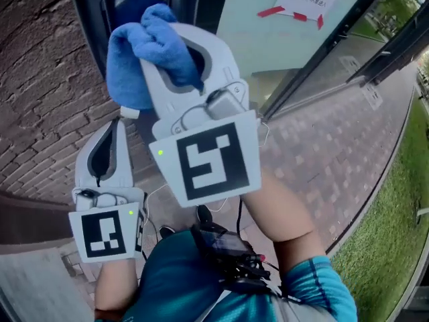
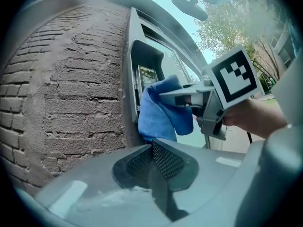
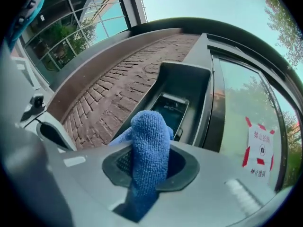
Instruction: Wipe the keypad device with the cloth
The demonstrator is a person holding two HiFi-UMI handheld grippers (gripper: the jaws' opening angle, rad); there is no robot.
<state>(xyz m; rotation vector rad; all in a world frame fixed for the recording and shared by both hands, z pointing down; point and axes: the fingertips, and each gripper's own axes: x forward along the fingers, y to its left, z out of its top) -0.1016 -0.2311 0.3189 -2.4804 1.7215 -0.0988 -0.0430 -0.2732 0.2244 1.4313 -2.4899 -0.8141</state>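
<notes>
The keypad device (image 3: 171, 110) is a dark screen panel set in a grey recessed housing (image 3: 189, 86) on the wall; it also shows in the left gripper view (image 2: 147, 77). My right gripper (image 1: 171, 52) is shut on a blue cloth (image 1: 144, 52), held up just in front of the housing. The cloth (image 3: 149, 148) bulges out between the jaws and hides the device's lower part. In the left gripper view the cloth (image 2: 163, 112) hangs against the housing's lower edge. My left gripper (image 1: 112, 126) sits lower and to the left, shut on nothing, its pads (image 2: 163, 162) meeting.
A brick wall (image 2: 71, 93) runs left of the housing. A glass panel on the right carries a white notice with red tape (image 3: 261, 148). Below lie brick paving (image 1: 322, 159) and grass (image 1: 395, 233). The person's teal shirt (image 1: 174, 280) fills the bottom.
</notes>
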